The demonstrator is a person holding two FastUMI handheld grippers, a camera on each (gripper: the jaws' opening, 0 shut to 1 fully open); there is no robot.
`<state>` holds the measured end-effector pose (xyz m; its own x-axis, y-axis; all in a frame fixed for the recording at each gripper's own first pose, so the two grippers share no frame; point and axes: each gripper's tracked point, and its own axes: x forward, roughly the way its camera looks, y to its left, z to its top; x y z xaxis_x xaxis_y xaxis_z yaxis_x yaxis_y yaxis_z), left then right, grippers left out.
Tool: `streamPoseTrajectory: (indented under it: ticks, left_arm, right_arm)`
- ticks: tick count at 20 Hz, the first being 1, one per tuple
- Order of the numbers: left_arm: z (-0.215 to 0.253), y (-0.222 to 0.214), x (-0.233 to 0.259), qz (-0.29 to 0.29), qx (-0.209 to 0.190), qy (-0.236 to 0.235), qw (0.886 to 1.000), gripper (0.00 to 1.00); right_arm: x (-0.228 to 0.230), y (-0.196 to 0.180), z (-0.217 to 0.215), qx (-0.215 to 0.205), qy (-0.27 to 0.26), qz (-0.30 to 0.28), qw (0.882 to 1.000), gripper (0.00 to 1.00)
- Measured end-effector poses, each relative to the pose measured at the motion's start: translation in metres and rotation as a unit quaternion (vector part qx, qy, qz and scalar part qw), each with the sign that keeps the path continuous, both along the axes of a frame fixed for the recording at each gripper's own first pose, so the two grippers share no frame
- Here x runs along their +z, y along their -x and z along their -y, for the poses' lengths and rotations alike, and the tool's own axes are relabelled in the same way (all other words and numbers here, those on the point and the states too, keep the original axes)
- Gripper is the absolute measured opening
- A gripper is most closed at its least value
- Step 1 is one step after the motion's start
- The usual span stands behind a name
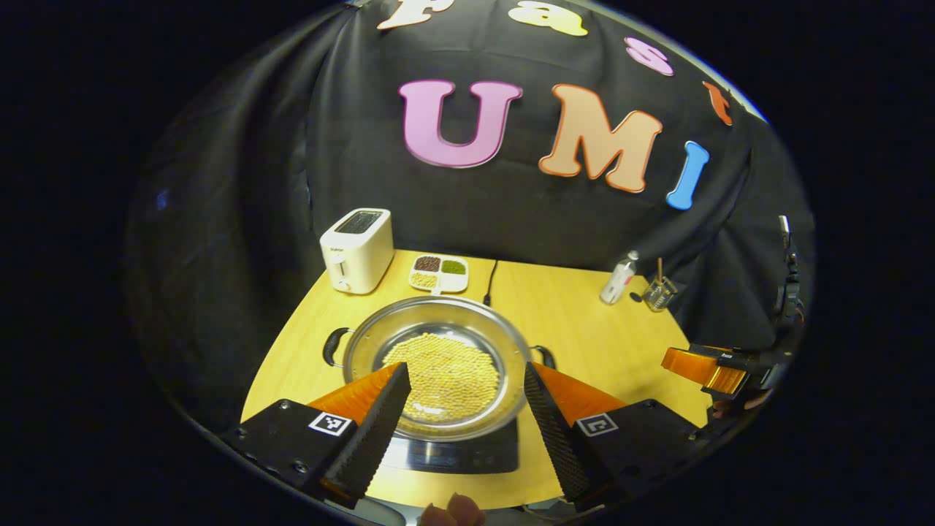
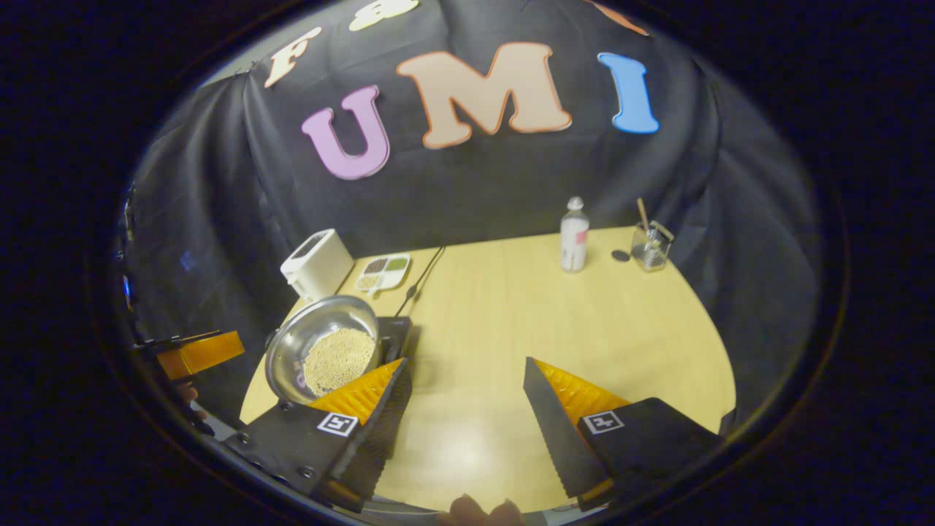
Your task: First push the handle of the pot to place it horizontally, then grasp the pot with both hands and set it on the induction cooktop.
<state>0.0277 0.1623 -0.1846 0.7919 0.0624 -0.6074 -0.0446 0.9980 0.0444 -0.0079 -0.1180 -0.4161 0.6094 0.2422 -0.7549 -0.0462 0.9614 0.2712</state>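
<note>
A steel pot [image 1: 438, 321] filled with pale beans sits on the black induction cooktop [image 1: 467, 454] near the table's front edge. Its two black handles point left [image 1: 333, 348] and right [image 1: 545, 355]. My left gripper [image 1: 465, 367] is open just in front of the pot, its fingers on either side of the near rim without touching it. My right gripper [image 2: 465, 363] is open over bare table, to the right of the pot [image 2: 292, 343] and cooktop [image 2: 398, 330]. Each gripper appears at the edge of the other's view: the right one [image 1: 712, 369], the left one [image 2: 197, 352].
At the back of the wooden table [image 1: 577, 321] stand a white toaster [image 1: 356, 250] and a divided dish of beans [image 1: 439, 272], with a black cable [image 1: 490, 281] beside it. A clear bottle [image 2: 574, 235] and a small glass jar [image 2: 650, 247] stand at the back right.
</note>
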Motion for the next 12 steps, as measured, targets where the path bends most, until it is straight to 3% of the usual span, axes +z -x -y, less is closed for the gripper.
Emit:
streamPoseTrajectory:
  ticks: [1, 2, 3, 7, 8, 11, 12]
  left_arm:
    - [0.015, 0.003, 0.014, 0.017, -0.001, -0.005, 1.0, 0.96]
    - [0.031, 0.003, 0.03, 0.039, 0.0, -0.01, 0.999, 0.96]
    - [0.049, 0.006, 0.046, 0.063, 0.001, -0.012, 0.998, 0.95]
    - [0.105, 0.019, 0.107, 0.143, 0.008, -0.022, 0.99, 0.95]
    - [0.116, 0.022, 0.121, 0.158, 0.009, -0.03, 0.987, 0.95]
    - [0.158, 0.012, 0.174, 0.235, -0.019, -0.053, 0.97, 0.95]
    - [0.173, 0.008, 0.187, 0.248, -0.033, -0.061, 0.966, 0.9]
  right_arm:
    - [0.014, -0.001, 0.013, -0.002, -0.006, 0.015, 1.0, 0.92]
    - [0.028, -0.003, 0.028, -0.003, -0.011, 0.032, 0.999, 0.99]
    - [0.045, -0.009, 0.04, -0.002, -0.015, 0.055, 0.998, 0.92]
    - [0.111, -0.022, 0.079, 0.004, -0.024, 0.134, 0.991, 0.95]
    - [0.129, -0.02, 0.086, 0.004, -0.031, 0.145, 0.989, 0.92]
    - [0.17, -0.024, 0.118, 0.0, -0.021, 0.201, 0.979, 0.92]
    - [0.18, -0.025, 0.133, -0.009, -0.009, 0.214, 0.977, 0.91]
